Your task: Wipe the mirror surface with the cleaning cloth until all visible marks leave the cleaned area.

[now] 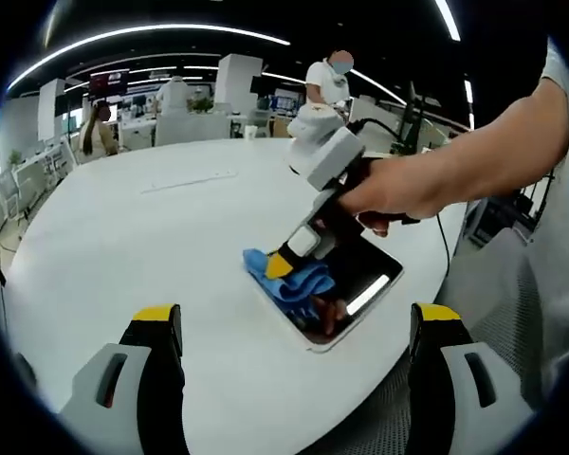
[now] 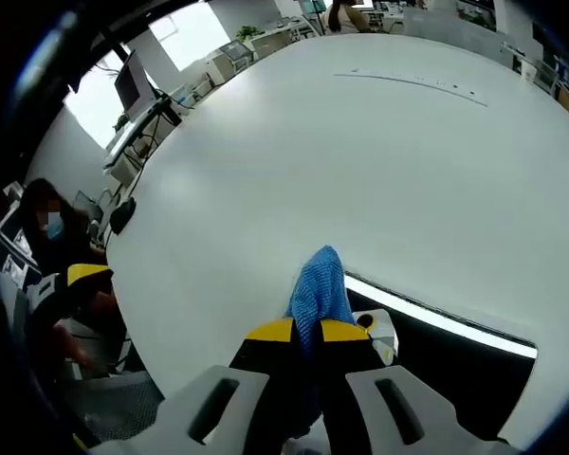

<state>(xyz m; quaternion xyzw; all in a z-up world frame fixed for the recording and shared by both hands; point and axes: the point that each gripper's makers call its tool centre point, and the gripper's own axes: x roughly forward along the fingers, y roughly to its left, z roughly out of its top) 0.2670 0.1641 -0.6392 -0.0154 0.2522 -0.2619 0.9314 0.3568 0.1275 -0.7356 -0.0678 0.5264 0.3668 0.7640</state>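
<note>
At the lower centre of the right gripper view, the right gripper (image 2: 305,334) fingers pinch the blue cloth (image 2: 319,289) against the mirror (image 2: 455,365) on the white surface (image 2: 360,161), while the left gripper (image 1: 299,327) fingers stand wide apart, empty.

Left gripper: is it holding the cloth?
No. The left gripper hangs open above the table, while the right gripper pinches the blue cloth on the mirror.

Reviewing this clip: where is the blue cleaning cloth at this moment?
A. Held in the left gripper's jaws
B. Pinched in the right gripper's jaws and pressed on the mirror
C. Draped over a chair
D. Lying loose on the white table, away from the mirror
B: the right gripper has its yellow-tipped jaws closed on the blue cleaning cloth, which rests on the dark rectangular mirror lying on the round white table.
</note>
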